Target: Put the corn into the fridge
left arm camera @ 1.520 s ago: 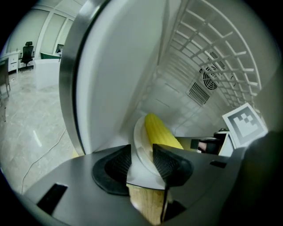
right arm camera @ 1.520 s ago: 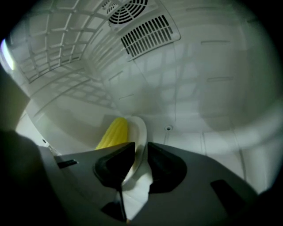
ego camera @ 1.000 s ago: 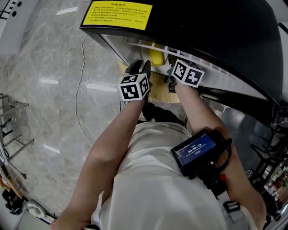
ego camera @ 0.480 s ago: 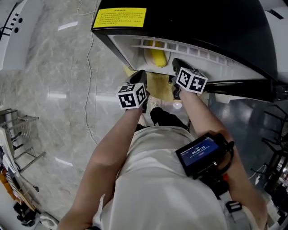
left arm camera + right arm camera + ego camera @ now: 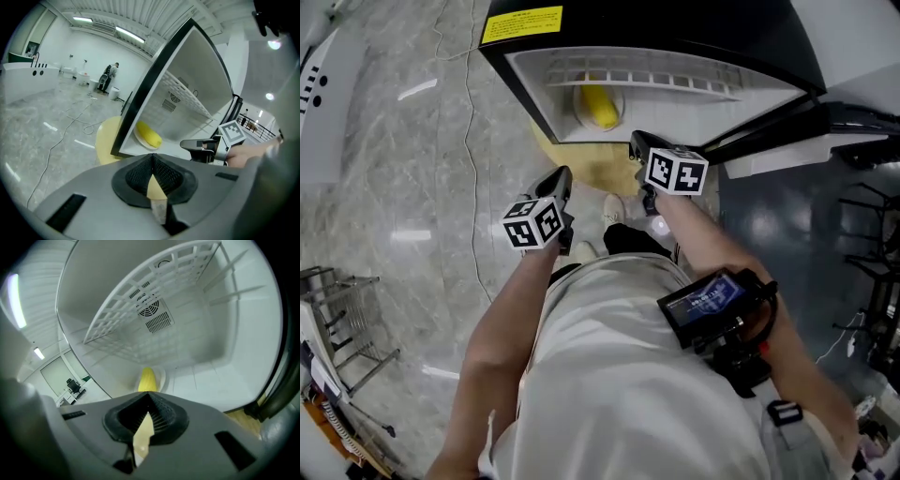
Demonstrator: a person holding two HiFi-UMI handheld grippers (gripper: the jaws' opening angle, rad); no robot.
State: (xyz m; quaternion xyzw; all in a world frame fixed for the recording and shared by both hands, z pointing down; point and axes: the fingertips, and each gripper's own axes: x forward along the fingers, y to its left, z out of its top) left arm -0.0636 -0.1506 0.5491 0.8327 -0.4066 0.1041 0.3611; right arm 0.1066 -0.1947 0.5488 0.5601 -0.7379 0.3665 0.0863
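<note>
The yellow corn (image 5: 596,106) lies on a white plate (image 5: 578,113) on the floor of the open fridge (image 5: 675,94). It also shows in the left gripper view, corn (image 5: 149,135), and in the right gripper view, corn (image 5: 147,378). Both grippers hang outside the opening, well short of the corn. My left gripper (image 5: 563,176) has just been closing; its jaws now meet with nothing between them. My right gripper (image 5: 636,142) is nearer the fridge front, its jaws also together and empty. The right gripper (image 5: 202,145) shows in the left gripper view.
The fridge has a black shell, a white inside and a white wire shelf (image 5: 140,310). Its door (image 5: 787,141) stands open at the right. A yellowish round pad (image 5: 581,167) lies under the front edge. A cable (image 5: 469,141) runs over the marble floor; a metal rack (image 5: 337,319) stands at left.
Both grippers have drawn back out of the fridge opening toward the person. The corn stays on its plate inside.
</note>
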